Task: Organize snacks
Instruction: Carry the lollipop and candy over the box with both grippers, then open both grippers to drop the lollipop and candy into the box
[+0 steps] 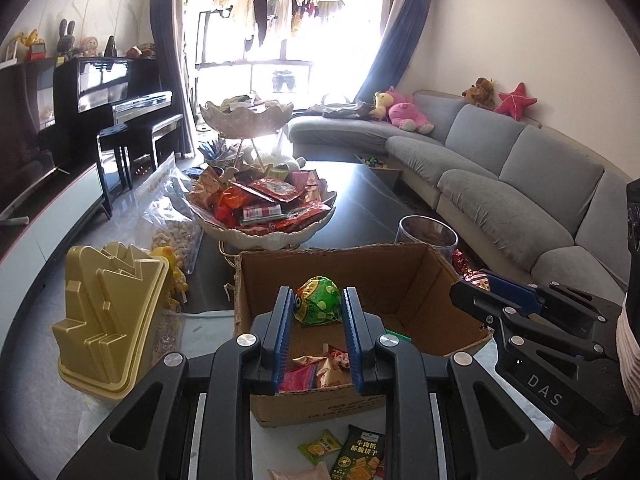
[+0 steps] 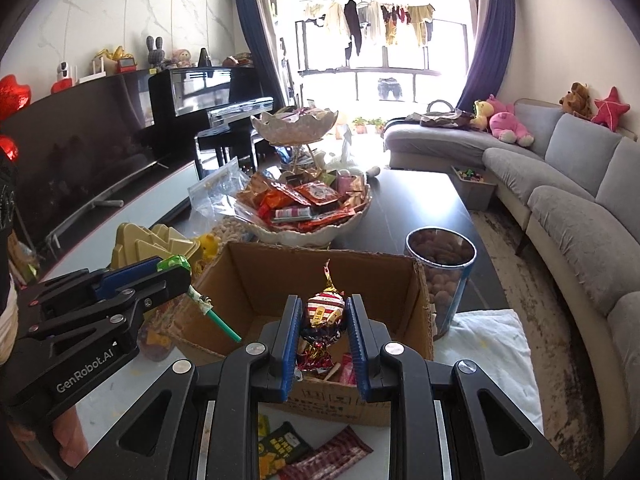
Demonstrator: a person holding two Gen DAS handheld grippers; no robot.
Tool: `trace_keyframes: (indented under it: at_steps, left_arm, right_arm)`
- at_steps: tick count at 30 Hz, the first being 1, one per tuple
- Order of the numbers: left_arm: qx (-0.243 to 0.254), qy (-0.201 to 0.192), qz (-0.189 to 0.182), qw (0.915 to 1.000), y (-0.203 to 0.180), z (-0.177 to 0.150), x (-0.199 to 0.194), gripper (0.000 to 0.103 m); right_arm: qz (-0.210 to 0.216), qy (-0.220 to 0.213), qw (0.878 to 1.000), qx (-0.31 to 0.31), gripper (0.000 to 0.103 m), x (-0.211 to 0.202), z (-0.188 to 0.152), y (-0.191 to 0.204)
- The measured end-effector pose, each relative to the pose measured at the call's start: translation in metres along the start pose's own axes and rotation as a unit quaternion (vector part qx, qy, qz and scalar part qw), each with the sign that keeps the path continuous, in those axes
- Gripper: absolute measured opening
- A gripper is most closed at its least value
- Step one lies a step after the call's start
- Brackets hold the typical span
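While both grippers hang above the cardboard box (image 1: 360,280), the left gripper (image 1: 318,304) fingers clamp a green lollipop (image 1: 318,300) and the right gripper (image 2: 325,316) fingers clamp a striped lollipop (image 2: 325,312). Likely both are mid-carry; next comes setting each down beyond the box.

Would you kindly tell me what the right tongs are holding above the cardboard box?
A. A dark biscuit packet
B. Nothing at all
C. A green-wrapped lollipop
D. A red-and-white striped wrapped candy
D: in the right wrist view the right tongs are shut on a red-and-white striped wrapped candy above the cardboard box, while the green-wrapped lollipop sits in the left tongs.
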State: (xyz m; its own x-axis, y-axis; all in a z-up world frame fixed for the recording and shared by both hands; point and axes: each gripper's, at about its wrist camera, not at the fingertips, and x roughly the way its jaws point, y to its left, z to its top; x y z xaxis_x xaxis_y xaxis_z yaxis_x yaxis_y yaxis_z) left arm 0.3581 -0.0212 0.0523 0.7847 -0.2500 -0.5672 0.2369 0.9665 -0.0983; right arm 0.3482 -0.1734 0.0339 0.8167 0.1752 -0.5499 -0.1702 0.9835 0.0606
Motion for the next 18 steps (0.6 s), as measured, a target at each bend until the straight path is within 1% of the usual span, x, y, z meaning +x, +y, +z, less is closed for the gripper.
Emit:
trace_keyframes:
  at_steps: [6, 7, 8, 9, 10, 12, 16, 18]
  left_arm:
    - [-0.003, 0.009, 0.012, 0.9999, 0.005, 0.006, 0.019, 0.026]
    - [-0.005, 0.011, 0.016, 0.9998, 0.006, 0.006, 0.019, 0.033]
    - [-0.008, 0.011, 0.017, 0.9998, 0.008, 0.005, 0.018, 0.039]
    - [-0.010, 0.007, 0.017, 0.9998, 0.010, 0.005, 0.016, 0.041]
    - [-0.009, 0.003, 0.019, 0.9998, 0.010, 0.004, 0.013, 0.044]
    - [-0.007, -0.001, 0.026, 0.9996, 0.011, 0.003, 0.008, 0.047]
    - [-0.001, -0.010, 0.026, 0.9996, 0.009, -0.002, -0.008, 0.051]
    - [0.002, -0.014, 0.022, 0.9996, 0.006, -0.006, -0.017, 0.052]
  right_arm:
    - [-0.006, 0.009, 1.000, -0.001, 0.025, 0.024, 0.005, -0.005]
    - [-0.008, 0.008, 1.000, 0.000, 0.025, 0.026, 0.005, -0.005]
    - [-0.013, 0.004, 1.000, 0.001, 0.028, 0.028, 0.005, -0.007]
    - [-0.017, 0.005, 1.000, 0.002, 0.043, 0.030, 0.006, -0.007]
    - [-0.021, 0.005, 1.000, 0.005, 0.052, 0.030, 0.006, -0.007]
    - [-0.023, -0.003, 1.000, 0.010, 0.052, 0.028, 0.005, -0.008]
    - [-0.025, -0.010, 1.000, -0.001, 0.052, 0.019, 0.002, -0.003]
    - [-0.022, -0.015, 1.000, -0.006, 0.052, 0.012, 0.000, 0.000]
